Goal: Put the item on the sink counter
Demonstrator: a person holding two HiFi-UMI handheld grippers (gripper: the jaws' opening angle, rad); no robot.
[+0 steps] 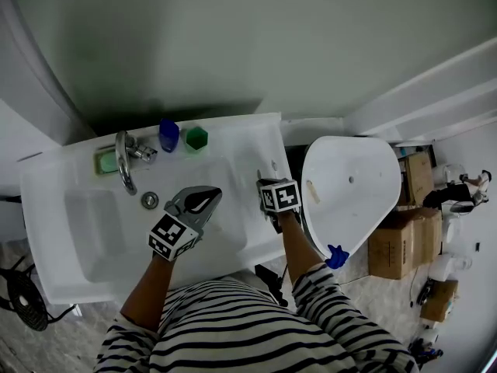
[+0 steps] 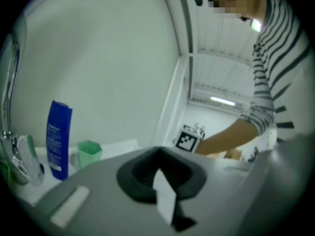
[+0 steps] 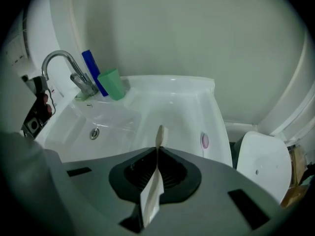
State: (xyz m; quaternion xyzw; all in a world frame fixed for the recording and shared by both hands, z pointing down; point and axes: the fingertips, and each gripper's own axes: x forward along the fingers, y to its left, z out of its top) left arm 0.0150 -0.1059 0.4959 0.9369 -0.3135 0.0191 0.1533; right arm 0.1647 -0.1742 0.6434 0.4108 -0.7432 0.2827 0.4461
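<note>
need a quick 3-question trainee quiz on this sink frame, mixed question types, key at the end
1. True or false: in the head view, the green cup stands just right of the blue bottle at the back of the sink counter.
2. Which gripper grips the thin pale item? A: left. B: right. C: neither.
3. Fill in: the faucet curves forward so that its spout ends over the ___.

Key
1. True.
2. B: the right gripper has its jaws shut on the item, which sticks out past them.
3. Basin, near the drain.
</note>
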